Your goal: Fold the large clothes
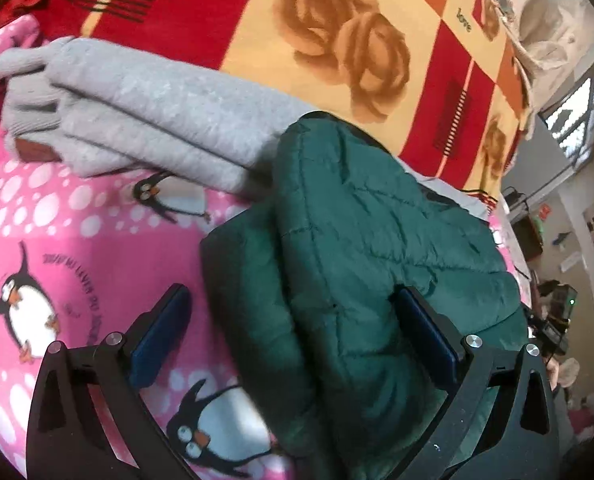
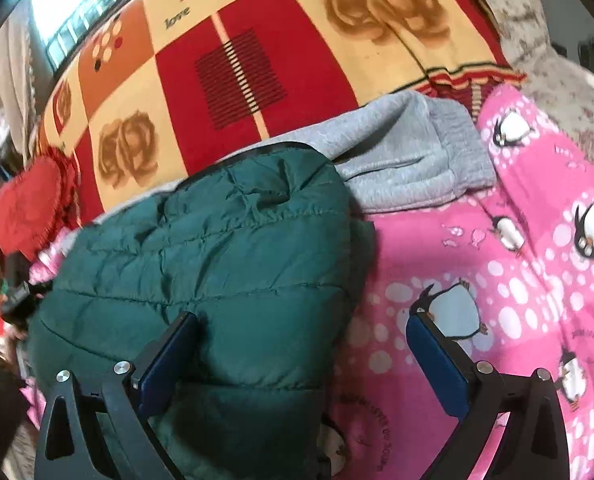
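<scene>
1. Identify the work item. The dark green quilted puffer jacket [image 1: 361, 264] lies bunched on the pink penguin-print fleece blanket [image 1: 57, 240]. A folded grey knit sweatshirt [image 1: 157, 120] lies just beyond it, touching its far edge. A red-and-cream rose-patterned blanket [image 1: 337, 40] covers the far part of the bed.

2. Check your left gripper [image 1: 293, 316]. Its jaws stand wide apart and hold nothing. The jacket's folded left edge sits between the two fingers: the right finger rests against the jacket, and the left finger is over bare pink fleece.

3. Check your right gripper [image 2: 305, 336]. Its jaws are also spread wide and hold nothing. The jacket's [image 2: 201, 264] right edge runs between the fingers: the left finger lies on the quilted fabric, and the right finger is over the pink blanket [image 2: 517, 280].

4. Judge the step. The jacket appears already doubled into a thick bundle, so the fold is probably well advanced. Both grippers appear positioned either to take the side edges or to leave them after a release; the views do not settle which.

5. Plan the next move. If another fold is needed, close each gripper on its own side edge, catching all layers. Lift both sides evenly. The slick padded fabric will likely spring open or slip.

6. Keep the jacket clear of the grey sweatshirt [image 2: 409, 160] at the far right.
</scene>
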`<state>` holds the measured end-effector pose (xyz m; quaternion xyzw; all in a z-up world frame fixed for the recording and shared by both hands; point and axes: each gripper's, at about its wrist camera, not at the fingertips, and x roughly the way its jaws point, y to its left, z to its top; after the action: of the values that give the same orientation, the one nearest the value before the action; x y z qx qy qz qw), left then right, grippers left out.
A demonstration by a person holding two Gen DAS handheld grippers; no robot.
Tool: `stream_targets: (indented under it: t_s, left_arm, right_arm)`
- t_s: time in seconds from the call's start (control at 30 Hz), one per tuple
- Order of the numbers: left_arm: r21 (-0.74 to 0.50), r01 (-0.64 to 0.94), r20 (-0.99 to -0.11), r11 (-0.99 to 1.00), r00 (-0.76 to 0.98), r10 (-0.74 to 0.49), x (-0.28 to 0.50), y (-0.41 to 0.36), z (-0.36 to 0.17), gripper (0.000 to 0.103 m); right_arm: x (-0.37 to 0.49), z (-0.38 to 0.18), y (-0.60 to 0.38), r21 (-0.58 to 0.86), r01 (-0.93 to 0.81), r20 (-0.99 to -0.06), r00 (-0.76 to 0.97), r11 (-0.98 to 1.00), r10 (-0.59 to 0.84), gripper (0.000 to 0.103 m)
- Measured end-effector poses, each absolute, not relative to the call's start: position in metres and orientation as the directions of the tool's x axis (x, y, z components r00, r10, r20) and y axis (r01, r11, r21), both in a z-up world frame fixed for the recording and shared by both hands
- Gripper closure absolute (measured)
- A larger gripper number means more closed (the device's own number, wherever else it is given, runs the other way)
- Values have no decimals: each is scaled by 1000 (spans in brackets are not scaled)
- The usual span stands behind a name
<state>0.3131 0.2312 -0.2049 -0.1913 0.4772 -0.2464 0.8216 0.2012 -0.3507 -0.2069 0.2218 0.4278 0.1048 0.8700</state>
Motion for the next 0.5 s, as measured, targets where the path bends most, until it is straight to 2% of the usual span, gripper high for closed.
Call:
stream_targets:
  t_s: [0.1, 0.2, 0.33, 0.43, 0.5]
  left_arm:
    - [-570, 259, -672, 780, 399, -624, 316, 220, -206, 0]
    - [-566, 270, -664, 779, 410, -625, 315, 218, -207, 1]
    - [-552, 274, -653, 788, 446, -612, 308, 219, -209, 14]
    - [-532, 273, -648, 802, 478, -593, 304, 218, -207, 26]
    - [-515, 263, -652, 816, 498, -572, 302, 216, -208, 31]
  right_arm:
    - [199, -208, -361, 540, 26, -659, 635, 841, 403, 0]
    - [207, -216, -362, 507, 56, -693, 620, 860, 367, 0]
    - [228, -237, -363, 559, 12, -678, 581, 829, 450, 0]
    - [247, -255, -372, 676, -30, -603, 552, 736, 576, 0]
    - [253, -259, -374, 705, -68, -569, 541, 706, 620, 0]
